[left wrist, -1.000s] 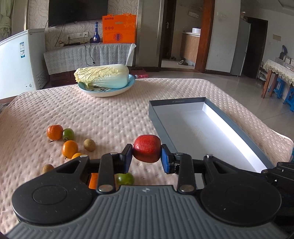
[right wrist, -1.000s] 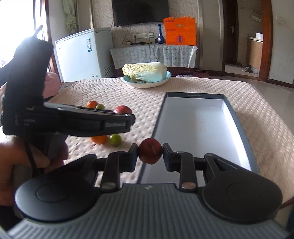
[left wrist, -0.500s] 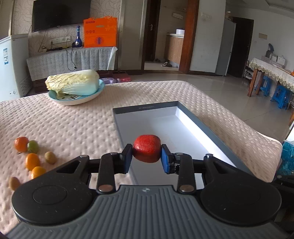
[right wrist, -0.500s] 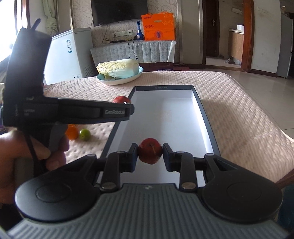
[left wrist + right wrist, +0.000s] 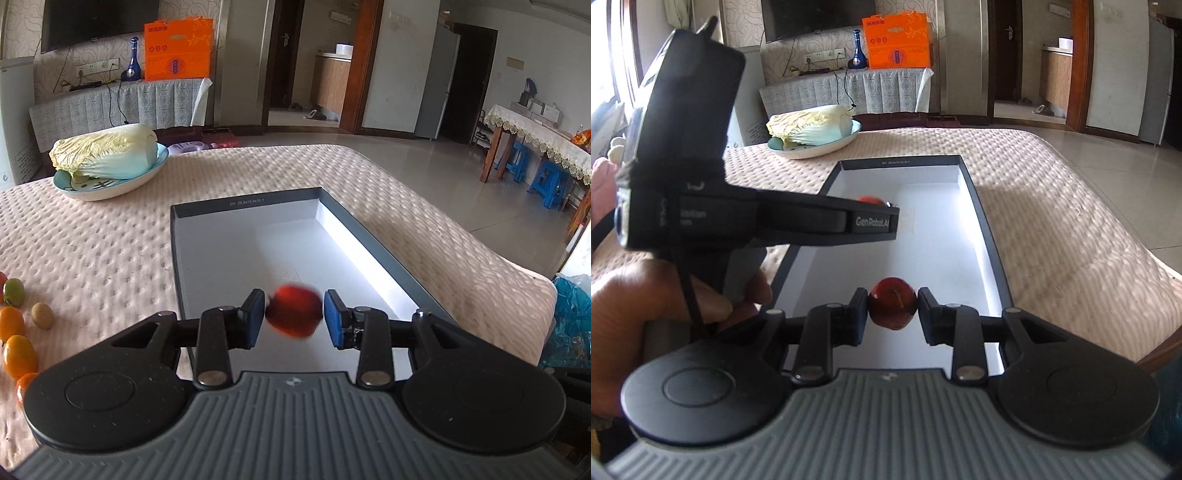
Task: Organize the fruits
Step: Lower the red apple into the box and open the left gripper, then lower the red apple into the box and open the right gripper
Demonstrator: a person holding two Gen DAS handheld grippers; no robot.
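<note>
1. Both pairs of tongs have come from the spread of loose fruit to stand over the grey box [image 5: 373, 254], which now fills the middle of both views where earlier it lay at the right of the left wrist view.
2. Since the earlier frame the left tongs [image 5: 294, 314] have just been opening: the red fruit [image 5: 293, 311] between them is blurred, a thin gap shows at each blue pad, and it looks to be dropping free, no longer gripped.
3. That fruit sits at lower centre of the left wrist view, directly above the white floor of the box; in the right wrist view only its top shows, peeping over the left tongs' black arm at centre left.
4. The right tongs [image 5: 893, 309] are closed on a second red fruit [image 5: 893, 303], stem facing the camera, pads pressed to both its sides.
5. The relation that matters: this fruit hangs over the near end of the box, whose long axis runs away toward the upper centre of the frame, so a release should land it inside.
6. Orange and green fruits [image 5: 18, 354] remain on the table [image 5: 92, 251] at lower left, nearer the left hand [image 5: 665, 306].
</note>
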